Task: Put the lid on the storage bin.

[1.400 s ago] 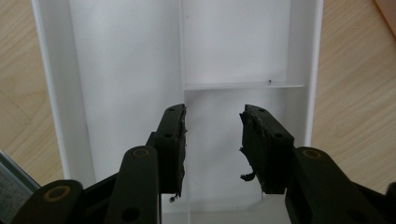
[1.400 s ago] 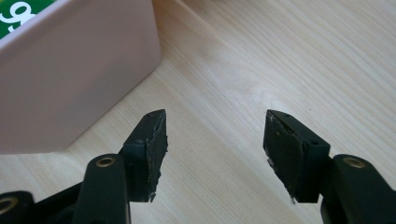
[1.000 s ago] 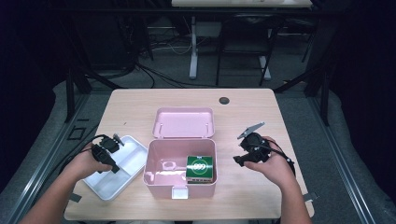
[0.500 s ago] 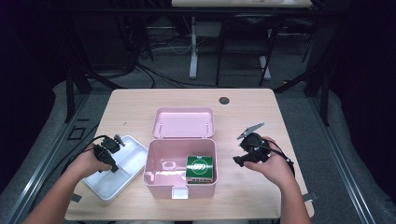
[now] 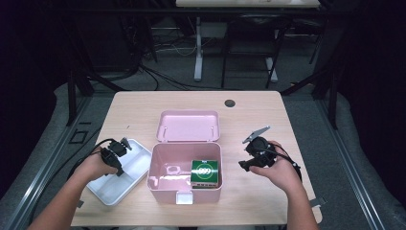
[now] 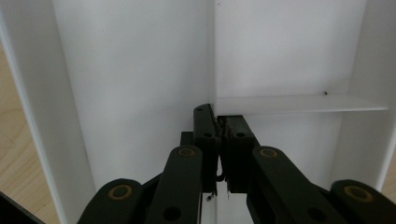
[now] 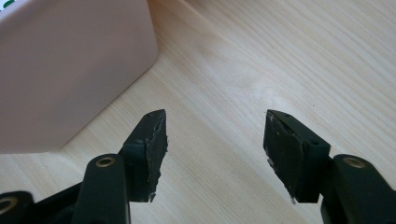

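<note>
Tongs (image 6: 219, 140) on the left have just been closing on the white tray's divider (image 6: 212, 56).

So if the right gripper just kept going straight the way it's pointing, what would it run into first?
Most likely the bare wooden table. The right gripper points down at it with jaws open and nothing between them; the pink box lies off to the side of that line.

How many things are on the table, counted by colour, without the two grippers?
Pink: 1, the open pink box
White: 1, the white divided tray
Green: 1, the green packet inside the box
Black: 1, the black round cap in the tabletop
Total: 4
</note>
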The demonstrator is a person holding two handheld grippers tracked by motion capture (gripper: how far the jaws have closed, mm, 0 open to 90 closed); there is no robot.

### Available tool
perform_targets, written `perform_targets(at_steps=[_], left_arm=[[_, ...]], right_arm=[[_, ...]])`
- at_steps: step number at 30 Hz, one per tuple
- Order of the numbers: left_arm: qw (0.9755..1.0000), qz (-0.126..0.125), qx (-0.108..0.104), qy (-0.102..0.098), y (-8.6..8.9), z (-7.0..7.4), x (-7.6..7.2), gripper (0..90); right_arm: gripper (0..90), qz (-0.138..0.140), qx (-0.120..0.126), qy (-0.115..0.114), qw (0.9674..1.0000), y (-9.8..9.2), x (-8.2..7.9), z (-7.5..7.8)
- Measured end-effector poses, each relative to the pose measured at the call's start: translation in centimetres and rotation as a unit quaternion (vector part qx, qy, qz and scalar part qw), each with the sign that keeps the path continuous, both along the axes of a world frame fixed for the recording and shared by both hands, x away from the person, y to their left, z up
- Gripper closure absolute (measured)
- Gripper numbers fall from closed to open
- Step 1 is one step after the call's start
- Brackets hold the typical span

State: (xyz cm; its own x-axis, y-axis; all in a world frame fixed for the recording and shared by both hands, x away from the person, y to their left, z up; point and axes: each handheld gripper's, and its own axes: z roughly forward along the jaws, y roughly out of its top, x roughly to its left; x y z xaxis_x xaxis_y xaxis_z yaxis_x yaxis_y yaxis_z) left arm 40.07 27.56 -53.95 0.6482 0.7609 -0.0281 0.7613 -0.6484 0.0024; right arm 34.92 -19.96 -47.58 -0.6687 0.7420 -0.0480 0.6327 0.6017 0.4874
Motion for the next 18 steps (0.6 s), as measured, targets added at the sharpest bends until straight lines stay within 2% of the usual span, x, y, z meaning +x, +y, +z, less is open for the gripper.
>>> perform_targets(at_steps=[5, 9, 18], left_arm=[[0.9999, 0.01, -0.006, 0.001, 0.18, -0.14, 0.08, 88.3], [0.9999, 0.009, -0.005, 0.001, 0.17, -0.15, 0.08, 88.4], [1.0, 0.005, 0.001, 0.008, 0.07, -0.09, 0.05, 89.0]], right_arm=[[39.7, -0.001, 0.006, -0.003, 1.0, 0.05, 0.07, -0.29], [39.6, -0.001, 0.0, 0.002, 1.0, -0.02, 0.13, -0.28], [39.6, -0.001, 0.002, -0.002, 1.0, -0.03, 0.11, -0.36]])
